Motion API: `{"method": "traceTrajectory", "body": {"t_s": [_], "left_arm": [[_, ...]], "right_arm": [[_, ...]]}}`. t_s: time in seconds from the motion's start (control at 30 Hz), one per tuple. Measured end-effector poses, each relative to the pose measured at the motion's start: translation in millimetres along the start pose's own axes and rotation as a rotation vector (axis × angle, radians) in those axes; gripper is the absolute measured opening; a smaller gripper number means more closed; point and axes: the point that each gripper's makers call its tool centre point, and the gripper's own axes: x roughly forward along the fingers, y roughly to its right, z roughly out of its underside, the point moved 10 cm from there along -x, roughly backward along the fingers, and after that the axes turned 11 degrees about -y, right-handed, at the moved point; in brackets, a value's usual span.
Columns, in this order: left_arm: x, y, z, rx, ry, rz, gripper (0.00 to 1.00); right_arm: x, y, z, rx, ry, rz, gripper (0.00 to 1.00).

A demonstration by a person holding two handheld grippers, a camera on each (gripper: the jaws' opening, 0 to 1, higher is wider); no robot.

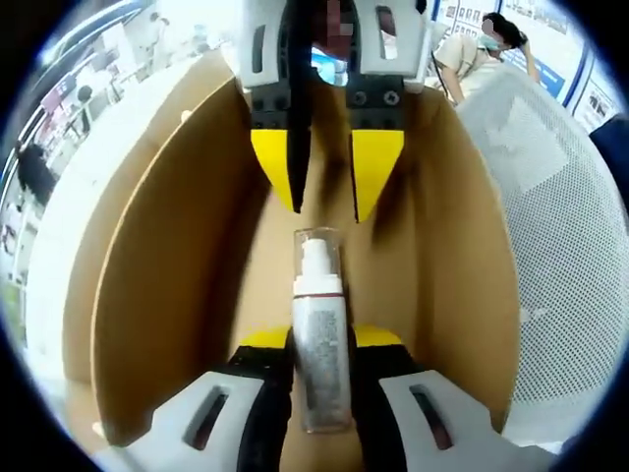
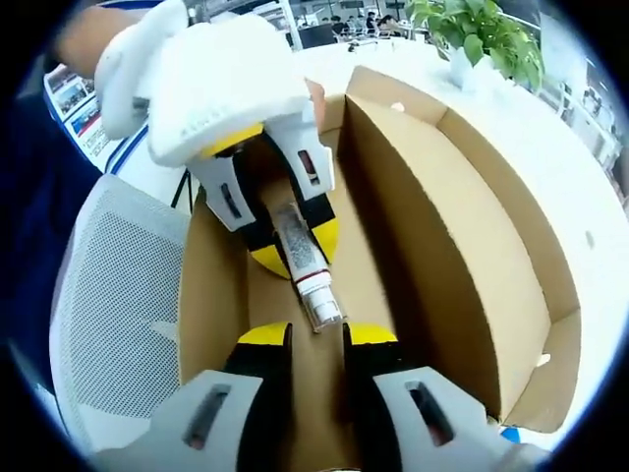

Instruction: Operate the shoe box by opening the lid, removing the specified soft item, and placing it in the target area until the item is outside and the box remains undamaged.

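Clamping the bottle [image 1: 319, 339], left hand-held gripper [image 1: 321, 339]; right hand-held gripper [image 2: 316, 334] parted, plant [image 2: 479, 34] behind.

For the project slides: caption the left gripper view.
Inside the open cardboard box, the left gripper clamps a clear-capped pump bottle while the right gripper faces it.

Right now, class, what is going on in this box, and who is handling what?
A person is working inside an open cardboard box with two hand-held grippers. The left gripper is clamped on a small bottle with a clear cap, holding it lengthwise inside the box. The right gripper faces it from the opposite end, its jaws slightly apart just short of the bottle's capped end, touching nothing. A white mesh chair sits beside the box. The bottle has not left the box yet.
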Motion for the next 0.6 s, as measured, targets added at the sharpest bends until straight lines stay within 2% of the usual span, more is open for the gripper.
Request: {"method": "traceTrajectory", "body": {"t_s": [0.17, 0.3, 0.4, 0.43, 0.53, 0.57, 0.6], "left_arm": [[0, -0.6, 0.5, 0.035, 0.017, -0.009, 0.18], [-2, -2.8, 4.3, 0.01, 0.033, 0.012, 0.18], [-10, -4.9, 6.3, -0.018, 0.077, 0.028, 0.18], [-14, -4.9, 6.6, -0.029, 0.113, 0.03, 0.18], [-24, -4.2, 8.1, -0.039, 0.194, 0.067, 0.18], [-27, -3.9, 9.5, -0.036, 0.201, 0.074, 0.18], [-31, -1.5, 10.4, -0.03, 0.224, 0.105, 0.18]], "right_arm": [[0, 0, -0.1, -0.002, 0.003, 0.0, 0.19], [-4, -1, -0.6, -0.001, 0.026, 0.002, 0.2], [-10, -3, 0.0, 0.008, 0.057, 0.007, 0.21], [-12, -4, 1.1, 0.007, 0.064, 0.012, 0.21], [-18, -9, 2.0, 0.003, 0.089, 0.01, 0.22], [-22, -12, 1.0, -0.002, 0.112, 0.006, 0.23], [-24, -13, 0.4, -0.003, 0.122, 0.005, 0.23]]}}
